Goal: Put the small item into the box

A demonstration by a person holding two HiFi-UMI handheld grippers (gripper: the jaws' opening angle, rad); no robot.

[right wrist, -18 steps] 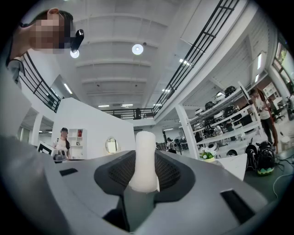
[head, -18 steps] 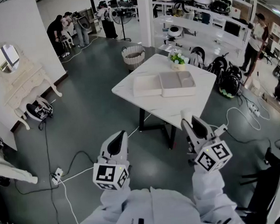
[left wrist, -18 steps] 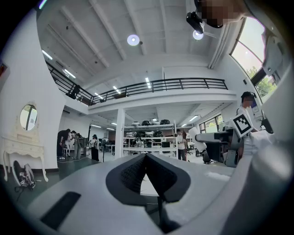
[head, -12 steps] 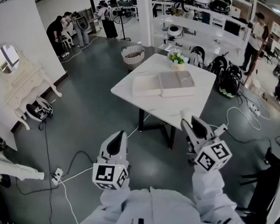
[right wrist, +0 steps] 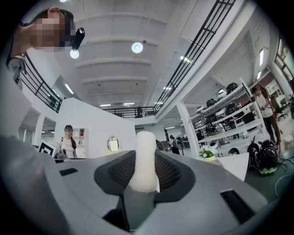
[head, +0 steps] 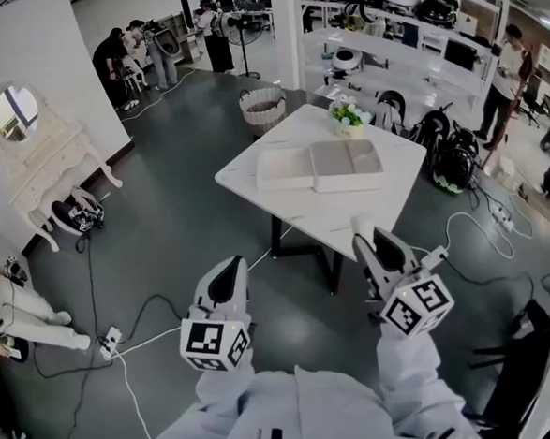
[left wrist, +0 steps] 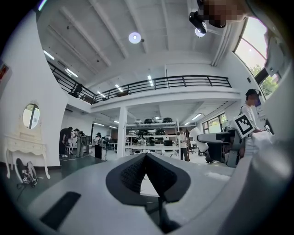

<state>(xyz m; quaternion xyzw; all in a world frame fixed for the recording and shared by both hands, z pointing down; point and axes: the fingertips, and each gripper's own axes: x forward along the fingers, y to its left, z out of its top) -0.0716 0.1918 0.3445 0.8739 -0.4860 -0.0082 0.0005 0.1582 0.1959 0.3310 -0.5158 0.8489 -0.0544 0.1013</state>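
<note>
My right gripper (head: 368,240) is shut on a small white rounded item (head: 362,225), which stands up between the jaws in the right gripper view as a pale stub (right wrist: 145,156) inside the right gripper (right wrist: 146,173). My left gripper (head: 226,277) is shut with nothing in it; in the left gripper view its left gripper (left wrist: 146,158) tips meet. Both grippers hang over the dark floor, short of the white table (head: 284,213). On the table lies the open pale box (head: 346,159), its other half (head: 283,168) beside it.
A small flower pot (head: 348,115) stands at the table's far edge, a round basket (head: 261,105) on the floor behind it. A white dressing table with mirror (head: 41,164) is at the left, cables (head: 124,346) cross the floor, bags (head: 449,155) lie right of the table. People stand far back.
The table and box have slid slightly left and nearer in the head view. A person's legs have come in at the left edge. Both grippers keep their places and grips.
</note>
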